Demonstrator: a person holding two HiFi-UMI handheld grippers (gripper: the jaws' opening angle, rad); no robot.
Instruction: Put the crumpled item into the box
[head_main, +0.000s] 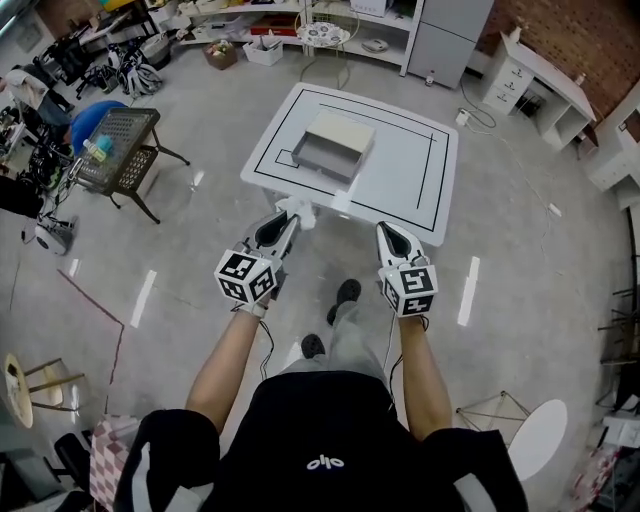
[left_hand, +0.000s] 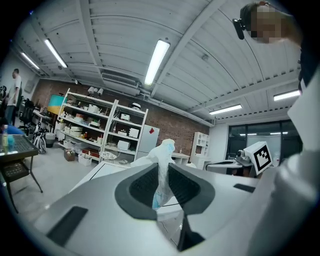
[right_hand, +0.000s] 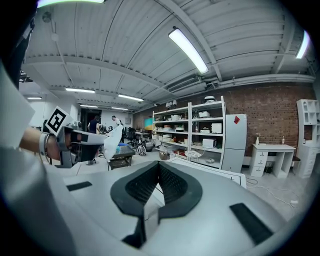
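My left gripper (head_main: 287, 218) is shut on a white crumpled item (head_main: 299, 208), which sticks out past its tips just short of the table's near edge. In the left gripper view the crumpled item (left_hand: 162, 160) stands pinched between the two dark pads, rising above them. The open-topped grey box (head_main: 335, 146) rests on the white table (head_main: 400, 170), farther away than both grippers. My right gripper (head_main: 389, 232) is held beside the left one, shut with nothing in it; its own view shows the right gripper (right_hand: 159, 169) with its pads together and the crumpled item (right_hand: 114, 141) off to the left.
A black line frames a rectangle on the table. A dark mesh side table (head_main: 125, 150) stands on the floor at left, shelving (head_main: 330, 25) at the back, a white desk (head_main: 545, 80) at the right. The person's feet (head_main: 345, 295) are on the grey floor below the grippers.
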